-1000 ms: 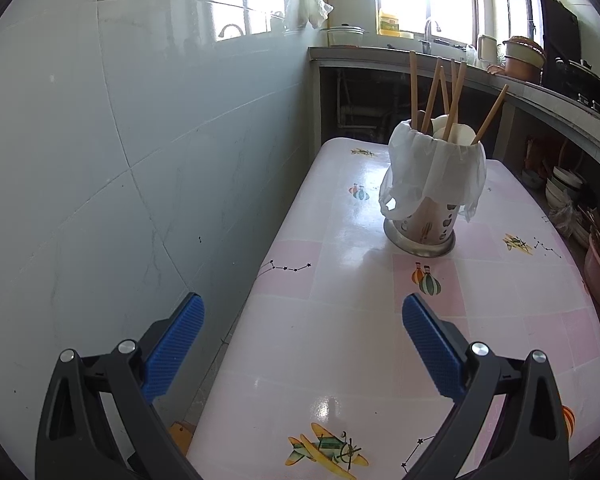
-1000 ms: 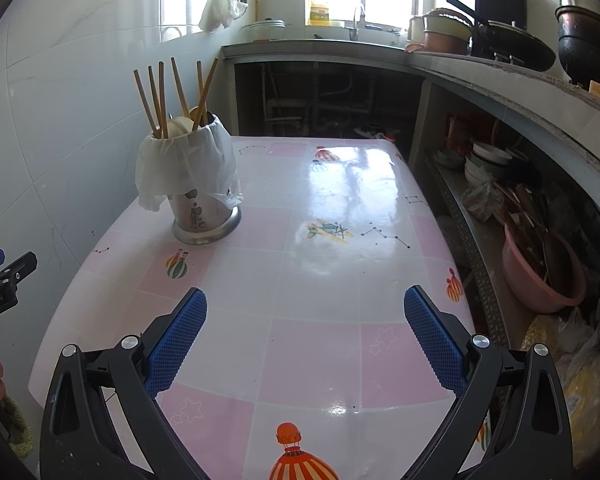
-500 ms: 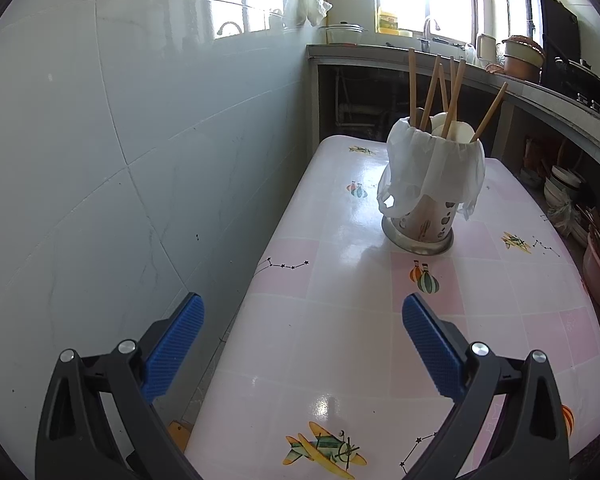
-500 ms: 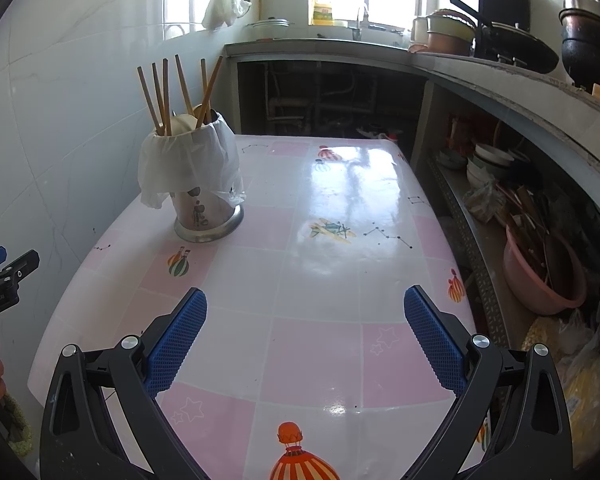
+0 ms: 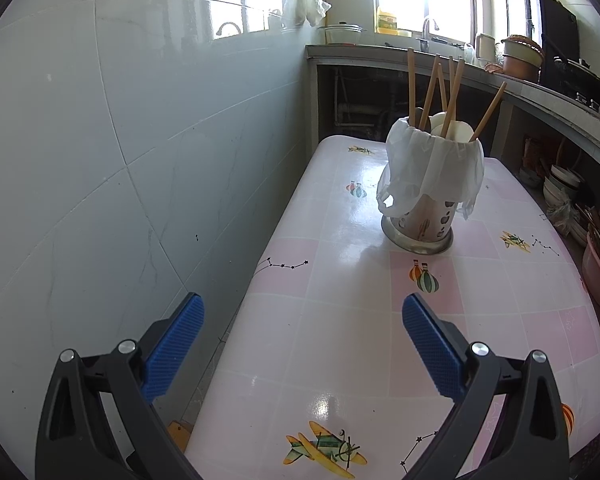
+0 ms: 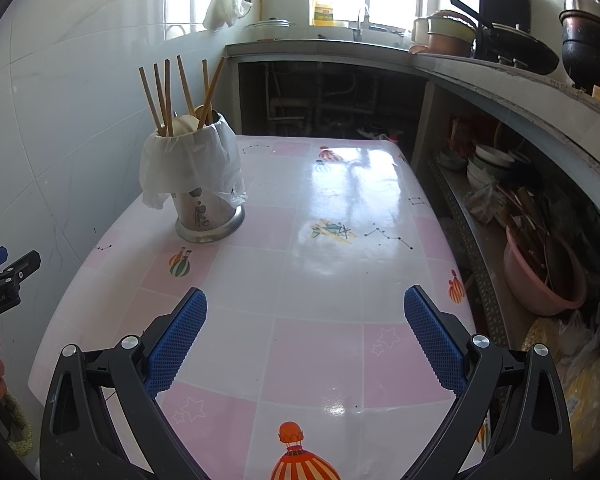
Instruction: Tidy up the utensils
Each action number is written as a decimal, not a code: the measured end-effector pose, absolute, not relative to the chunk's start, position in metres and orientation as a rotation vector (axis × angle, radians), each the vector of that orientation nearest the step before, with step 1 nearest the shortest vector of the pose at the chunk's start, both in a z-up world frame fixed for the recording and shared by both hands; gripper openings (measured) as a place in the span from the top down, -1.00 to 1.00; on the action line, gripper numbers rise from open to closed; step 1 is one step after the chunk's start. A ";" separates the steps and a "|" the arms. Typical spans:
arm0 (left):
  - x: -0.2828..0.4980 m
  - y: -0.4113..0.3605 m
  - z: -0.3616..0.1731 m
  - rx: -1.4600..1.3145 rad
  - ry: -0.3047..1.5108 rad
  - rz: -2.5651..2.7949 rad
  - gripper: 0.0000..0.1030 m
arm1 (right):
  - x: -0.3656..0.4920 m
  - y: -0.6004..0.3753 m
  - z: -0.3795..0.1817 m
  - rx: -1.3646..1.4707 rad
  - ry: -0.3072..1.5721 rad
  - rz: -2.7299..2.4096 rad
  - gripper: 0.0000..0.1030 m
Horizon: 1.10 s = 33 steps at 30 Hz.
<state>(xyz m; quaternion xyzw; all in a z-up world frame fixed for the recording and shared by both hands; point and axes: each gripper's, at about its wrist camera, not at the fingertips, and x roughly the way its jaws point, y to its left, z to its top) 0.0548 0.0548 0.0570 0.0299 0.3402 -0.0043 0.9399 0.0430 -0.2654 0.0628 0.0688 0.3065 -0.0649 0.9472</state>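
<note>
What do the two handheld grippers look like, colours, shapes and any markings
Both match. The left gripper and right gripper have black plastic frames with cut-out openings, silver round bolts at the pivots, and flat blue fingers with a fine knurled texture. In the right wrist view, the left gripper's black body bears small white lettering, too small to read surely. No cables or sleeves show.

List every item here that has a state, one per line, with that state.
Left tongs: open, empty, above the table edge.
Right tongs: open, empty.
Utensil holder: upright on the table, plastic bag draped over its rim.
Chopsticks: standing in the holder, leaning apart.
</note>
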 end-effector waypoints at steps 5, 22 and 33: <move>0.055 0.056 0.057 0.061 0.694 -0.008 -0.89 | 0.043 -0.265 0.063 0.142 0.625 -0.131 -0.84; 0.056 0.057 0.057 0.067 0.695 -0.008 -0.89 | 0.043 -0.265 0.064 0.144 0.626 -0.127 -0.84; 0.056 0.057 0.056 0.068 0.695 -0.008 -0.89 | 0.043 -0.265 0.063 0.145 0.627 -0.127 -0.84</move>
